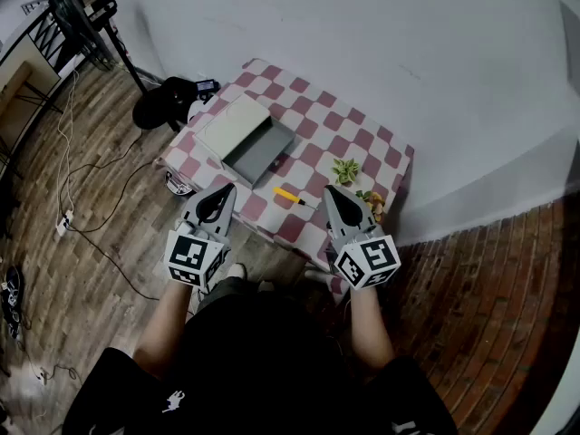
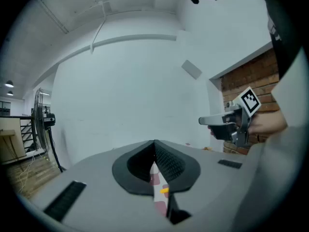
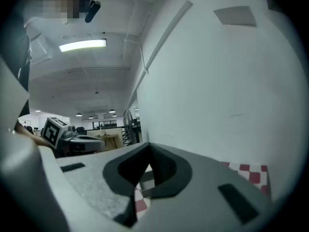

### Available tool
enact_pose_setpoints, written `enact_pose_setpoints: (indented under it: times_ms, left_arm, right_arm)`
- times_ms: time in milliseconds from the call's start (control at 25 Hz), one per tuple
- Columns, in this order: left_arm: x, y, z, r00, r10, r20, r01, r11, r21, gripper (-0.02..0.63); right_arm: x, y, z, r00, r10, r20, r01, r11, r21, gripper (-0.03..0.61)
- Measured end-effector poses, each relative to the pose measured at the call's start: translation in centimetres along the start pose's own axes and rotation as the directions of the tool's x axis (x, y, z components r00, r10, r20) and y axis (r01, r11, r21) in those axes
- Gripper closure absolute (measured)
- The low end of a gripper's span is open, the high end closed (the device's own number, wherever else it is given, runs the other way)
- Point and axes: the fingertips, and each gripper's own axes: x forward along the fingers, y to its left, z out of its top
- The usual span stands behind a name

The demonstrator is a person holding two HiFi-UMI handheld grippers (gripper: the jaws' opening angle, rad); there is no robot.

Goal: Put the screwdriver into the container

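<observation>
Left gripper [image 1: 227, 191], right gripper [image 1: 331, 191]: jaws pressed together, empty. Advice: spread one, pinch screwdriver [image 1: 288, 195] mid-handle, carry level to container [image 1: 263, 152].

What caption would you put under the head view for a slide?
The left gripper and right gripper, both shut, poised over the checkered table; yellow screwdriver lies near the grey container.
</observation>
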Motion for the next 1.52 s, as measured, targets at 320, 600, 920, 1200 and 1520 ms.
enact_pose_setpoints:
  times_ms: [320, 600, 920, 1200, 1520]
  left_arm:
    - [0.4, 0.1, -1.0, 1.000, -0.020, -0.021, 0.020, 1.000, -0.015, 0.611]
    - [1.8, 1.8, -3.3, 0.997, -0.017, -0.074, 0.014, 0.999, -0.033, 0.611]
    - [5.6, 5.4, -8.1, 0.984, -0.077, -0.160, 0.064, 0.995, -0.082, 0.611]
    - [9.0, 8.5, -12.1, 0.959, -0.139, -0.247, 0.118, 0.988, -0.098, 0.602]
    - [11.6, 9.3, -15.1, 0.912, -0.239, -0.332, 0.214, 0.970, -0.113, 0.572]
  right_arm:
    - [1.9, 0.8, -2.2, 0.997, 0.046, -0.065, -0.046, 0.999, -0.002, 0.577]
    - [5.1, 1.0, -7.1, 0.973, 0.086, -0.214, -0.093, 0.995, -0.023, 0.572]
    - [9.5, -0.4, -18.3, 0.836, 0.084, -0.542, -0.193, 0.970, -0.148, 0.544]
    - [11.0, -2.4, -26.8, 0.602, 0.007, -0.799, -0.357, 0.897, -0.261, 0.461]
    - [11.5, -3.9, -30.4, 0.438, -0.002, -0.899, -0.438, 0.873, -0.215, 0.448]
